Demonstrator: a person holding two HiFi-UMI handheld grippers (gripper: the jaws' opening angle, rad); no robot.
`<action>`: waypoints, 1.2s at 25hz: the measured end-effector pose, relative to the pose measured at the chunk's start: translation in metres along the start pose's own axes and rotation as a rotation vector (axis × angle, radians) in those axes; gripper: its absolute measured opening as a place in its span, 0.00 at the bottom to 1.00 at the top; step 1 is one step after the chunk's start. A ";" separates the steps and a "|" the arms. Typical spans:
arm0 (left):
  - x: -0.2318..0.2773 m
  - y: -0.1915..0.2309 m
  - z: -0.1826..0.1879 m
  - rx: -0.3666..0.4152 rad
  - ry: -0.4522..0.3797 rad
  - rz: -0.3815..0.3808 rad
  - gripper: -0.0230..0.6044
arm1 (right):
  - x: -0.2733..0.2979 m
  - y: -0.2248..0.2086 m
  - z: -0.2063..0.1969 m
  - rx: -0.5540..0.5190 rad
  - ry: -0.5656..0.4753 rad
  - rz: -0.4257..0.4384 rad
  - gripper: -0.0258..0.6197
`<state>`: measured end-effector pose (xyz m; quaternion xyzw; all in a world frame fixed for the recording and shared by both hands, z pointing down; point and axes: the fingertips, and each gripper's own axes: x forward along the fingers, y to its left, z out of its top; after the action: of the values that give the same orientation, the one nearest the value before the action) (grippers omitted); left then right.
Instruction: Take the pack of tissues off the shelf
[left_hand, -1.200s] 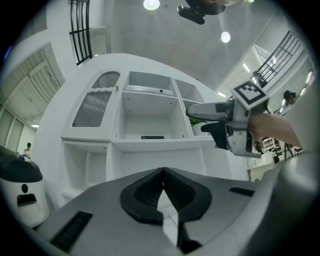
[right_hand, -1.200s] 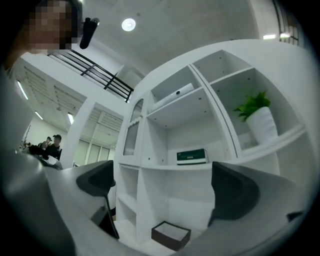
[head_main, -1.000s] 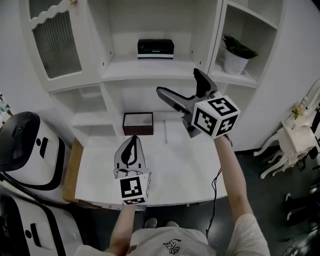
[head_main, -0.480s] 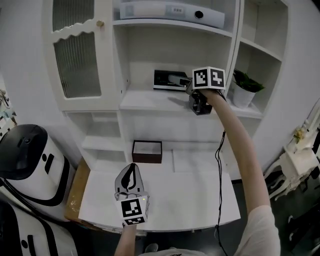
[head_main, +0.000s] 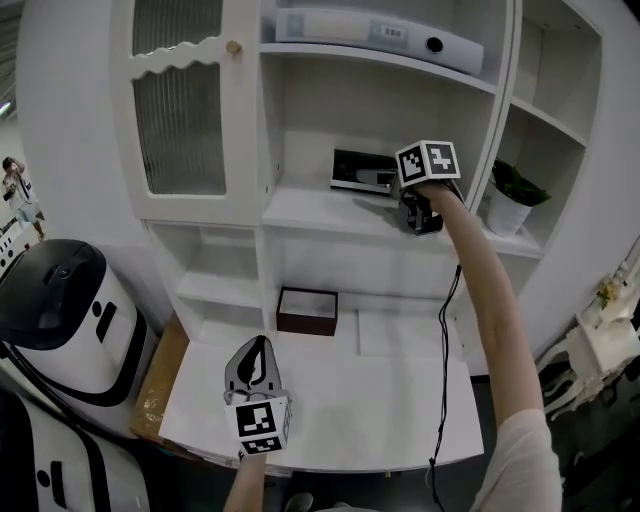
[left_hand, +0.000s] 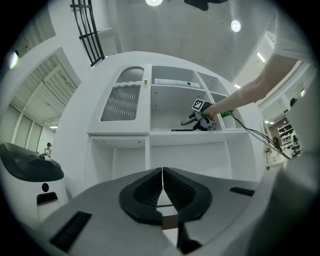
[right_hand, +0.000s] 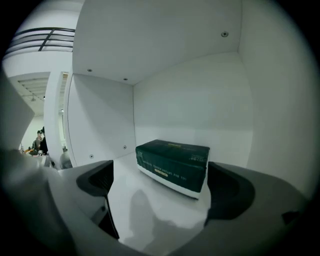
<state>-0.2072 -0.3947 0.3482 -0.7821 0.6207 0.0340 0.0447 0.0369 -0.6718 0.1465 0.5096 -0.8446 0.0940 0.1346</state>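
R claw (right_hand: 160, 200), jaws wide & empty, was nearer the tissue pack (right_hand: 172, 167), which lay on the shelf (head_main: 320, 212) just ahead, long axis slanting across the gap; L claw (left_hand: 162, 187) was shut, low over the desk (head_main: 400, 400).

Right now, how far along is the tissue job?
Done: the right gripper is up at the shelf, open, aimed at the tissues. In hand: nothing gripped; they sit on the shelf. Left: close, lift them off. The left gripper is shut, idle.
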 end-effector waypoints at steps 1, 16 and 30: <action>0.000 0.000 -0.001 0.000 0.002 0.001 0.04 | 0.002 0.001 -0.002 0.000 0.001 0.008 0.95; -0.006 0.007 -0.009 0.012 0.036 0.025 0.04 | 0.006 0.001 -0.015 -0.023 0.015 0.056 0.95; -0.032 0.005 0.011 -0.063 -0.026 0.038 0.04 | -0.019 0.090 -0.025 -0.082 0.038 0.250 0.95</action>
<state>-0.2191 -0.3640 0.3405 -0.7707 0.6334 0.0649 0.0275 -0.0314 -0.6070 0.1619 0.3923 -0.9021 0.0850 0.1587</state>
